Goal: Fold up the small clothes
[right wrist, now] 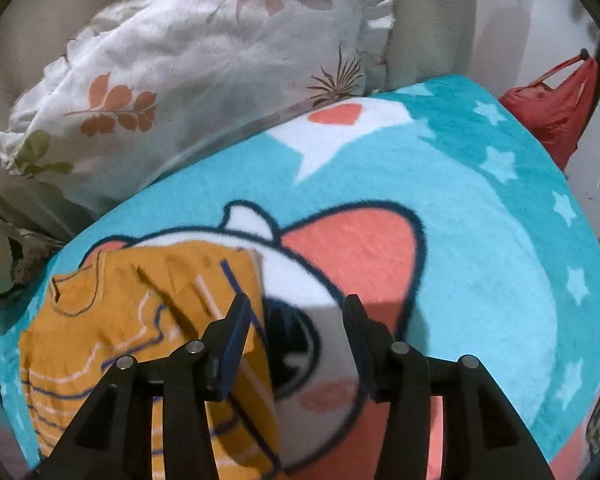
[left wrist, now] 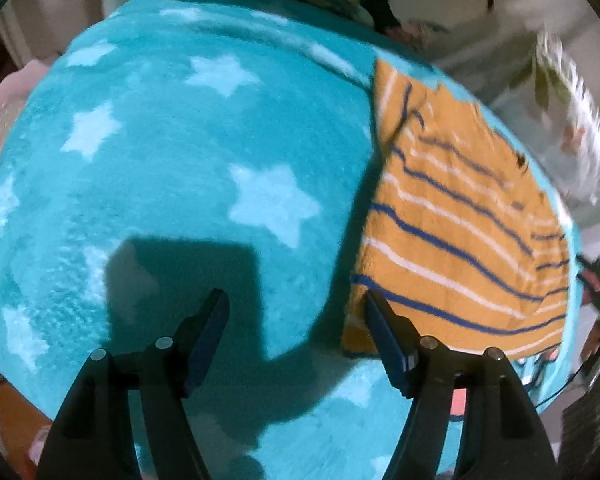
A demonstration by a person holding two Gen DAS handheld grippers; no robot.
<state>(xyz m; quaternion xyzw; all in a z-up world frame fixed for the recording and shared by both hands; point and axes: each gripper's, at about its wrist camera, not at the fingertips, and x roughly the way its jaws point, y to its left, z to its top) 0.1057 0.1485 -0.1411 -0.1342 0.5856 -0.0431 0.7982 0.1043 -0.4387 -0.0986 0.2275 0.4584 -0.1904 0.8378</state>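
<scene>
A small orange shirt (left wrist: 460, 232) with blue and white stripes lies flat on a teal star-print blanket (left wrist: 160, 160), at the right of the left wrist view. My left gripper (left wrist: 294, 296) hovers open over bare blanket, its right finger (left wrist: 384, 332) overlapping the shirt's lower left corner. In the right wrist view the shirt (right wrist: 120, 320) lies at the lower left, its neck opening toward the left edge. My right gripper (right wrist: 297, 300) is open above the blanket's cartoon print (right wrist: 360, 248). Its left finger (right wrist: 232, 336) sits over the shirt's right edge, and no pad presses on the cloth.
A white pillow (right wrist: 180, 60) with a leaf print lies just behind the blanket (right wrist: 500, 220). A red bag (right wrist: 552, 108) hangs at the far right. The blanket's edge drops off near the shirt's far side (left wrist: 556, 184).
</scene>
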